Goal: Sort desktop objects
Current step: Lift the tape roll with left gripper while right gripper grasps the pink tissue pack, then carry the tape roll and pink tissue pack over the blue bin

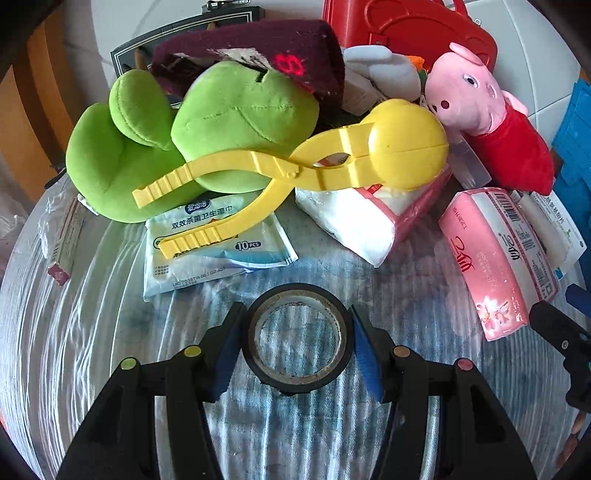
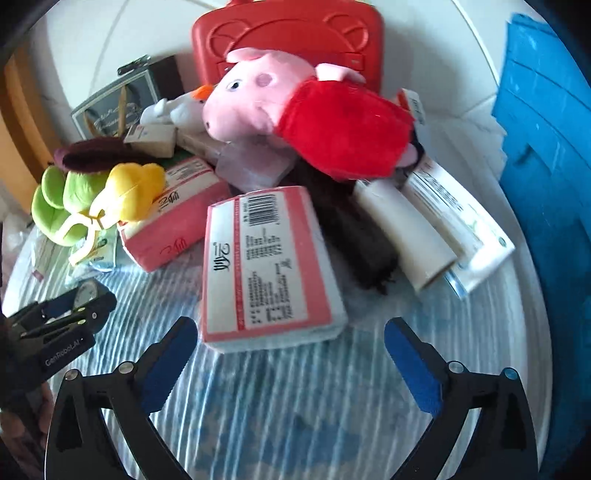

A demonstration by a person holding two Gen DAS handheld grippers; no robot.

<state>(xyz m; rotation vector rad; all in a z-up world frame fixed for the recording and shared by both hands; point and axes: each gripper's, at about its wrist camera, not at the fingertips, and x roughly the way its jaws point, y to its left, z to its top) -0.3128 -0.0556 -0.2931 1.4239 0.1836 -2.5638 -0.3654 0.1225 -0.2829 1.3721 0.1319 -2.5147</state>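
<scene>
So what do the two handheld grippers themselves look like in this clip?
Both match: the left gripper and right gripper have black angular plastic arms ending in blue ribbed pads. Small round studs mark the pivots, yellow and pinkish on the left, silvery on the right. White "GenRoboAI" lettering shows on the left gripper's side.

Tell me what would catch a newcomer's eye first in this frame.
Probably the pink pig plush in a red dress, lying on top of the pile in front of the red case. Next, the yellow ball-shaped tongs resting across the green plush and a wipes pack. Up close, the left claw grips a black tape roll.
</scene>
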